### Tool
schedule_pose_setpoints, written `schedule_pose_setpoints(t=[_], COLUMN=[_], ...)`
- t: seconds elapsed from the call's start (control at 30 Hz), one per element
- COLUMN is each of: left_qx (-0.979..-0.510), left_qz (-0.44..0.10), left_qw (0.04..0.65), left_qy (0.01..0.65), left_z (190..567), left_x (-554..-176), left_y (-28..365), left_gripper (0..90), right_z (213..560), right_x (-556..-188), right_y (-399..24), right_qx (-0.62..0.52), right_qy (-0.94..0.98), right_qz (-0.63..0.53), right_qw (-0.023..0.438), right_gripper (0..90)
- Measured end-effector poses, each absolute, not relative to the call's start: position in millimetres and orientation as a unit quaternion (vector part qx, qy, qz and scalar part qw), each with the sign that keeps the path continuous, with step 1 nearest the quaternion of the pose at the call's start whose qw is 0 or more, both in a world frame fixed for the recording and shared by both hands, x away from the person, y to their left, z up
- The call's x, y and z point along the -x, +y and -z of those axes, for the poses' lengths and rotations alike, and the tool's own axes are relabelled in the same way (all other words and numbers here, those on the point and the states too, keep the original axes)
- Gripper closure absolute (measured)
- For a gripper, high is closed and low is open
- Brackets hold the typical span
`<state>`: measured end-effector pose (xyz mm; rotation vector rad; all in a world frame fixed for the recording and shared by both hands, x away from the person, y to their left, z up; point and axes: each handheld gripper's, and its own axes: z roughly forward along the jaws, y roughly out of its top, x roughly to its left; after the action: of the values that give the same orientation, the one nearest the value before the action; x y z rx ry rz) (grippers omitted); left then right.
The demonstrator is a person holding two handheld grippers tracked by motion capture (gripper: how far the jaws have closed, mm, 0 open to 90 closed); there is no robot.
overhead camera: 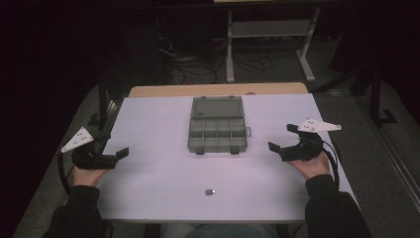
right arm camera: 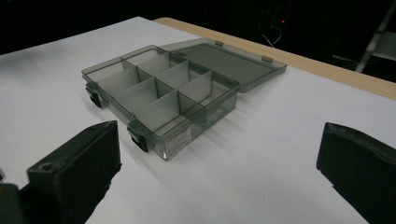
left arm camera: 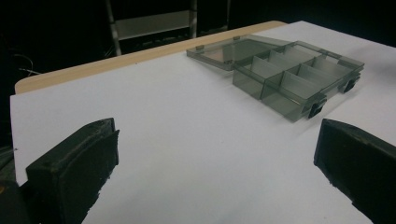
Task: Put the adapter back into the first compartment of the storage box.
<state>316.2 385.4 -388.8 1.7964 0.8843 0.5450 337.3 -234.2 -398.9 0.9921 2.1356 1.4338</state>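
Open compartment box [overhead camera: 217, 131] between idle tools

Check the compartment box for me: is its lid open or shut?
Open. The box has its lid folded flat onto the table behind it, and the dividers are uncovered, with the compartments looking empty.

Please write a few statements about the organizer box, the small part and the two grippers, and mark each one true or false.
1. The organizer box lies with its lid open. True.
2. The left gripper is shut on the small part. False: its jaws stand open, and the part lies alone near the table's front edge.
3. The compartments hold screws. False: they look empty.
4. The right gripper is open, apart from the box. True.
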Motion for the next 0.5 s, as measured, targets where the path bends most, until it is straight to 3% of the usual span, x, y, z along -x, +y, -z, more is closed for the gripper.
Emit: schedule_pose_setpoints(t=[0.5], left_qx=[-0.757], left_qz=[-0.217], left_qw=[0.508], left_qy=[0.349], left_z=[388.9], left_x=[-314.0], left_y=[378.2], left_gripper=[0.0], right_z=[401.1], right_x=[-334.7], right_y=[-230.6], right_qx=[-0.346], right_qy=[0.776], right_qz=[-0.492], right_qw=[0.19], right_gripper=[0.0])
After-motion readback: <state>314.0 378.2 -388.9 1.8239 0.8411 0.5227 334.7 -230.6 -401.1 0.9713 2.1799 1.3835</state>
